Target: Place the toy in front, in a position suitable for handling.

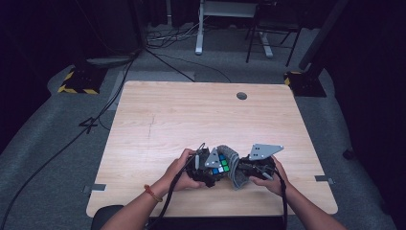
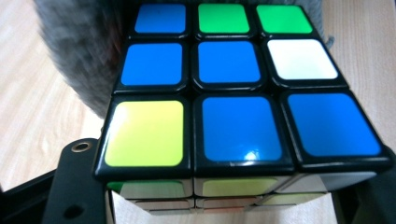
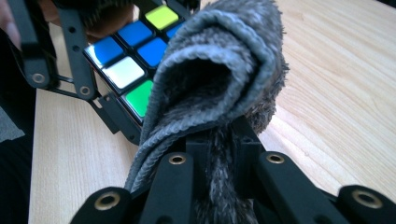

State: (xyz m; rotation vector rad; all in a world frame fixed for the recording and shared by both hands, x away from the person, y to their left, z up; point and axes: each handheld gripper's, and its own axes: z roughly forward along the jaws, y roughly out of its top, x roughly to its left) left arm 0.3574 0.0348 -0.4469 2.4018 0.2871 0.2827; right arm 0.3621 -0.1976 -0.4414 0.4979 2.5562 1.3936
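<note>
Grey cloth in right claw presses against left claw's cube.

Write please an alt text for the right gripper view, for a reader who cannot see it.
The right tool is shut on a folded grey cloth that rises in front of the camera. Behind the cloth, at upper left, the left tool holds a scrambled puzzle cube above the light wooden table.

High view overhead, far — gripper views close; all share cube.
</note>
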